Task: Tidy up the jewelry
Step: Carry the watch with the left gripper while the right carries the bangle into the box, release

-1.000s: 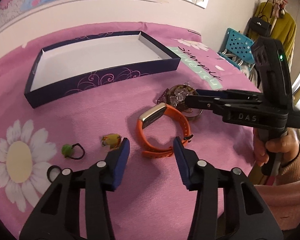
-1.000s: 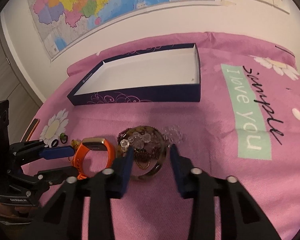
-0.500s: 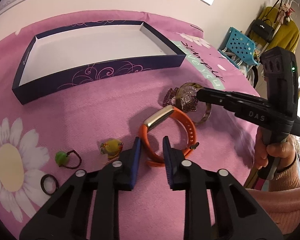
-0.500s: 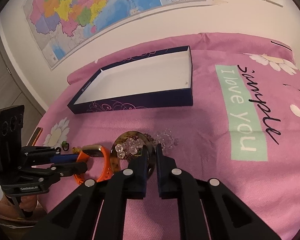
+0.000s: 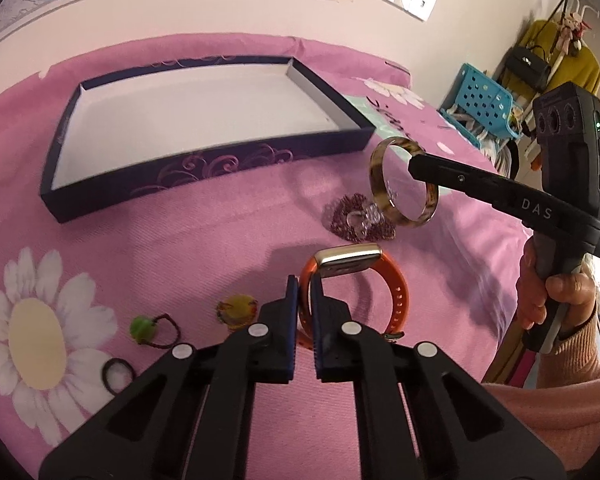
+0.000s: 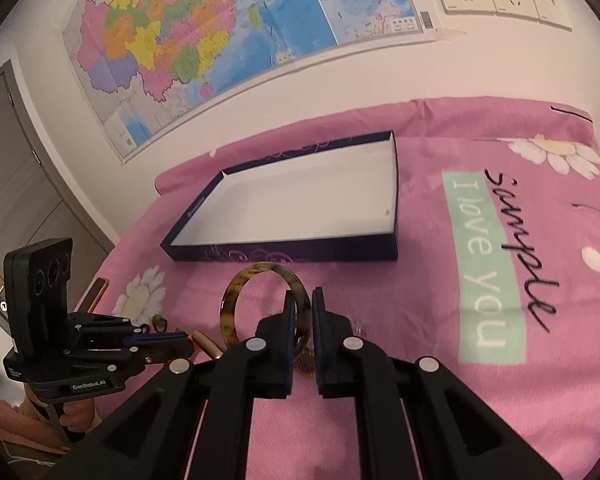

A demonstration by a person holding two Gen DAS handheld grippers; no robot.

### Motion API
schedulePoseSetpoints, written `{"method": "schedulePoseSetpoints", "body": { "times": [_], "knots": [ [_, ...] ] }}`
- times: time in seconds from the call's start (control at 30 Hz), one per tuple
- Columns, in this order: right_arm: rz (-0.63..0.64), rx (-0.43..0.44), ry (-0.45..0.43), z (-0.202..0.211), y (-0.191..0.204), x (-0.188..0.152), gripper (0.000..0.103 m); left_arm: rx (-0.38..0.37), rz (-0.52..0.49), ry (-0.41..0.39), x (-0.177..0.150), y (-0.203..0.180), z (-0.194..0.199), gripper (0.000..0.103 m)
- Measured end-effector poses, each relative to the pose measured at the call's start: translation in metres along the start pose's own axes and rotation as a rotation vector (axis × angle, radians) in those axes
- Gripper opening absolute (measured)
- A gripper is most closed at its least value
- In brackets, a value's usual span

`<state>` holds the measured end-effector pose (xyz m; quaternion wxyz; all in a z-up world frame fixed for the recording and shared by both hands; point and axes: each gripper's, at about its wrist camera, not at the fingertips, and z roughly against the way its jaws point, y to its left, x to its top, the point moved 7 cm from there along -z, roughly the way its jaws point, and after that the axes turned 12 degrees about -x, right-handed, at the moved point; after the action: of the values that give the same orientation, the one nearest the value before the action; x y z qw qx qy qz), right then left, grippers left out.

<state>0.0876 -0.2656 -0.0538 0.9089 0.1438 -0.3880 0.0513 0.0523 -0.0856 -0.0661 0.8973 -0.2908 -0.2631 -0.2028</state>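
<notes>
Bangle (image 5: 404,184) risen off the pink cloth (image 5: 220,240) since the earlier frame, clamped in the right gripper (image 6: 302,312), hanging before the empty box (image 5: 204,168), left gripper (image 5: 303,300) closed onto the orange watch (image 5: 356,280) strap, nearer than the box, bead pile (image 5: 356,220) between box and watch.

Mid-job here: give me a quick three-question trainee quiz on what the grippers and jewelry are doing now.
1. True or false: the box already holds jewelry.
2. What does the left gripper clamp? A) orange watch B) green bead tie C) black ring
3. Fill in: the right gripper holds the tortoiseshell ____ clear of the pink cloth.

Key: 1 false, it is empty. 2 A, by its strap. 3 bangle.
</notes>
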Motion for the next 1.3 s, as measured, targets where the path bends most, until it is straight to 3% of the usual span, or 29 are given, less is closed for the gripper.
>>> {"method": "schedulePoseSetpoints", "body": {
  "times": [0.23, 0.57, 0.93, 1.3],
  "knots": [
    [0.007, 0.025, -0.024, -0.002, 0.004, 0.018, 0.007, 0.013, 0.010, -0.054, 0.020, 0.011, 0.021, 0.007],
    [0.050, 0.009, -0.042, -0.031, 0.010, 0.074, 0.007, 0.099, 0.072, -0.156, 0.097, 0.061, 0.047, 0.007],
    [-0.024, -0.003, 0.066, -0.118, 0.006, 0.121, 0.007, 0.156, 0.171, -0.163, 0.161, 0.124, 0.017, 0.007],
    [-0.132, -0.027, 0.190, -0.182, -0.004, 0.135, 0.007, 0.225, 0.273, -0.111, 0.179, 0.176, -0.027, 0.007]
  ]
}}
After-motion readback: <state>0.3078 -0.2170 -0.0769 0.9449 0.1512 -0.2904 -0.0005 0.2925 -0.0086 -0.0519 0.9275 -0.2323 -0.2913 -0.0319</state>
